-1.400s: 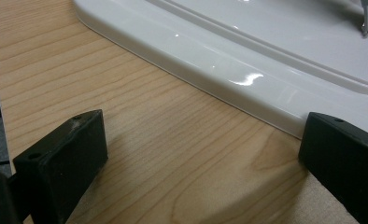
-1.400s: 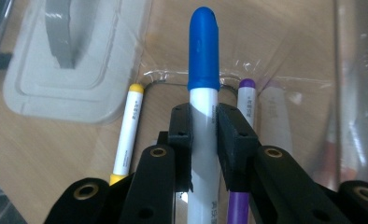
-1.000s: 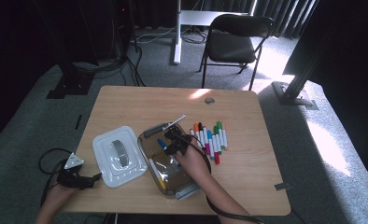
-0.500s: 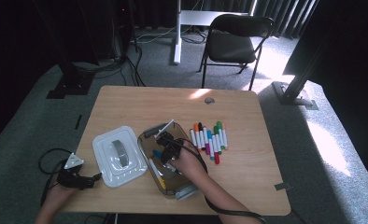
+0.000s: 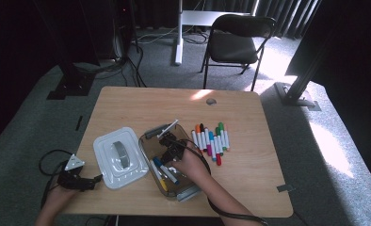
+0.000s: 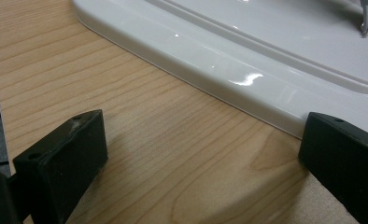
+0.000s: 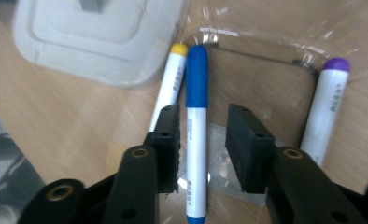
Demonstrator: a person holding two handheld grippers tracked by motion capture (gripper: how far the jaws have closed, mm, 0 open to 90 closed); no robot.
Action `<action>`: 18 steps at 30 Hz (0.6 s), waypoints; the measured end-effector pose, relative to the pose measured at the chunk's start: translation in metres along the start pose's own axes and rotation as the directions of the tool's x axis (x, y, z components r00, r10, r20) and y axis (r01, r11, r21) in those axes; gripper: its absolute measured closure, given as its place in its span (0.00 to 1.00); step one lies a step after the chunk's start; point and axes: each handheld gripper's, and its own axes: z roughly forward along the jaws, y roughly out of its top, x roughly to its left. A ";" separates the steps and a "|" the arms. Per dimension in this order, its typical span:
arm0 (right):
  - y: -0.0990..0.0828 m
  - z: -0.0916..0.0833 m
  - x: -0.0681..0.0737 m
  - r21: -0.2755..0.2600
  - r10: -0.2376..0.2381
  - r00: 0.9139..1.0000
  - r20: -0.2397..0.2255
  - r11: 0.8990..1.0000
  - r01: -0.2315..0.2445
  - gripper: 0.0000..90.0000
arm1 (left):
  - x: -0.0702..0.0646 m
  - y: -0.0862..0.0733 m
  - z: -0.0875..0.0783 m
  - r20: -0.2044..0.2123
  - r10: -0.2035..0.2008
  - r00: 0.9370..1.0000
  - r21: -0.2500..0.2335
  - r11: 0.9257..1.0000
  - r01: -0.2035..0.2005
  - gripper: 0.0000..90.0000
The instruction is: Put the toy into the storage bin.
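The right gripper (image 7: 203,144) is hanging over the clear box (image 5: 148,146), which is sitting at the desk's (image 5: 249,183) six o'clock; its jaws have just been opening and are standing narrowly apart on either side of the blue marker (image 7: 196,135), pads not visibly pressing it. That marker is lying on the box floor, touching the yellow-capped marker (image 7: 170,84) at its nine o'clock, with a purple-capped marker (image 7: 329,105) lying apart at three o'clock. The step in hand is judged to be releasing the blue marker into the box. Good practice: widening the jaws further before lifting, then rising straight so neither pad is dragging the marker or nudging its neighbour. The remaining markers (image 5: 211,139) are lying in a row on the desk at the box's two o'clock. The left gripper (image 6: 201,154) is resting wide and empty on the desk, one jaw just beside the white lid's (image 6: 247,60) rim.
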 end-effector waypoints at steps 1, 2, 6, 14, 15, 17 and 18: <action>-0.001 -0.003 0.000 -0.012 0.002 1.000 -0.001 1.000 -0.002 0.70 | 0.000 0.000 0.000 0.000 0.000 1.000 0.000 1.000 0.000 0.02; -0.002 -0.006 0.000 -0.022 0.001 1.000 0.004 1.000 -0.001 0.69 | 0.000 0.000 0.000 0.000 0.001 1.000 0.000 1.000 -0.001 0.02; -0.007 -0.020 -0.001 -0.072 -0.002 1.000 0.015 0.997 0.003 0.62 | 0.000 0.000 0.000 0.000 -0.001 1.000 -0.001 1.000 0.001 0.02; -0.020 -0.050 -0.009 -0.202 0.019 1.000 0.023 0.979 -0.014 0.55 | 0.000 0.000 0.000 -0.001 0.000 1.000 -0.002 1.000 0.000 0.02; -0.021 -0.054 -0.010 -0.217 0.020 1.000 0.020 0.976 -0.015 0.55 | 0.000 0.000 0.000 -0.001 0.000 1.000 -0.002 1.000 0.000 0.02; -0.024 -0.061 -0.013 -0.241 0.027 0.999 0.025 0.970 -0.020 0.53 | 0.000 0.000 0.000 -0.001 0.000 1.000 -0.002 1.000 0.000 0.02; -0.026 -0.064 -0.015 -0.251 0.033 0.999 0.026 0.968 -0.025 0.52 | 0.000 0.000 0.000 -0.001 0.000 1.000 -0.002 1.000 0.000 0.02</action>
